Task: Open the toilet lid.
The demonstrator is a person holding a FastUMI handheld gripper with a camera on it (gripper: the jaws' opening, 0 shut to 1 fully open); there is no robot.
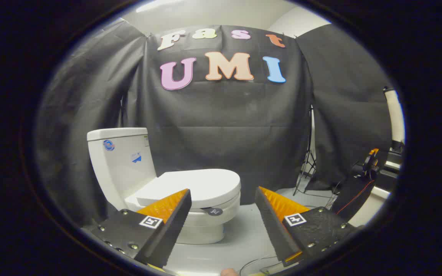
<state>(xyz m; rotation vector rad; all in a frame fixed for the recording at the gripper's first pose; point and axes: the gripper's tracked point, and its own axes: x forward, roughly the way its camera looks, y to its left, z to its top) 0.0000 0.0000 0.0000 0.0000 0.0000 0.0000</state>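
Plainly, the gripper view looks along the gripper (223, 199) toward a white toilet (159, 184) standing on the pale floor (244, 237) against the black cloth wall. The jaws stand wide apart with nothing between them, well short of the toilet. The toilet lid (194, 186) lies flat and closed over the bowl, just beyond the left finger, its rounded front edge reaching toward the gap between the fingers; the tank (121, 161) rises behind it. A small dark tag (214, 211) sits under the front lip.

The lid looks like rigid moulded plastic — smooth, glossy and probably slippery, light to moderate in weight, and hinged at the tank end. It should not flex much, so a pinch would not need to be hard. The best hold seems to be the overhanging front lip, farthest from the hinge, where one finger could slip beneath and the other rest on top — or the lower finger could simply hook and lift. A stand (308, 161) and cables (336, 195) lie off to the right, well apart.
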